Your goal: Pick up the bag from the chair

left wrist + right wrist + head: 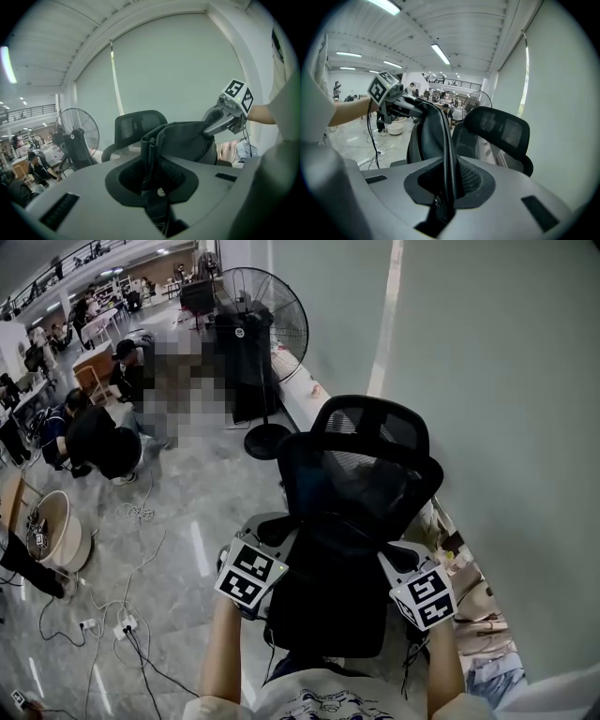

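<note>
As two hand-held grippers (286, 545) (392, 563) clamp, one bag (328, 606) hangs.

Even, soft indoor light from ceiling strips (440, 54), mild glare. I see heavy fisheye + dark corners in both gripper views; bag (187, 138) near-black, little detail.

A black pedestal fan (265, 322) is stood at the far edge of the grey floor (187, 521), beside the pale wall (487, 381). Crouched people (103, 442) are seen toward its left side. A round white tub (58, 531) is set at the left edge, with cables (131, 615) strewn nearby.
</note>
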Tool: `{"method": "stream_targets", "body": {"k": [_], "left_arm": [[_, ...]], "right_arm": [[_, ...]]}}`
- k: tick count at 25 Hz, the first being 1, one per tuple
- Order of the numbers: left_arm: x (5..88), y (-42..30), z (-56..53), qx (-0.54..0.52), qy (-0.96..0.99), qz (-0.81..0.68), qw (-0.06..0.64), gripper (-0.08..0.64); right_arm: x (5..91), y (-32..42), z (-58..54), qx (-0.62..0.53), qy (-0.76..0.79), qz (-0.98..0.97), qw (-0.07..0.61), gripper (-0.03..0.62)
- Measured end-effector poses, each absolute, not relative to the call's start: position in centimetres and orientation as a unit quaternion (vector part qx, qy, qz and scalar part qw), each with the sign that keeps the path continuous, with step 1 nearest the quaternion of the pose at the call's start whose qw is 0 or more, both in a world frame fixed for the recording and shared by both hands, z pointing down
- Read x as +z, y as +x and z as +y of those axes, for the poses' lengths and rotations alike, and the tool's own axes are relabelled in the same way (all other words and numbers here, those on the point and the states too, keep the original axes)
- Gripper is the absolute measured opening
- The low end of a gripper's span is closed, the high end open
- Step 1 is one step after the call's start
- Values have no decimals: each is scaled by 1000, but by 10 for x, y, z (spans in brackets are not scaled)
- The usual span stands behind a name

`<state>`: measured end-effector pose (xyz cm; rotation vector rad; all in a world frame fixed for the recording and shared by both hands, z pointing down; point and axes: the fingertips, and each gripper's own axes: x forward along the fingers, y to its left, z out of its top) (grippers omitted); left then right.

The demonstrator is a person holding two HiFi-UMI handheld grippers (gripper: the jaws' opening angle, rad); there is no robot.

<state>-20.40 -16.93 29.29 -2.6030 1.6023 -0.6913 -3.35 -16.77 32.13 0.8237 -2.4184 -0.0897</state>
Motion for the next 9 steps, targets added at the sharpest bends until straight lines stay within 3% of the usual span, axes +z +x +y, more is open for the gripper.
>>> {"method": "stream_targets", "body": {"k": [9], "left_arm": [[293, -206, -178, -221, -833, 507, 5, 61]], "right_arm": [[321, -35, -174, -30, 312, -904, 292, 57]]}}
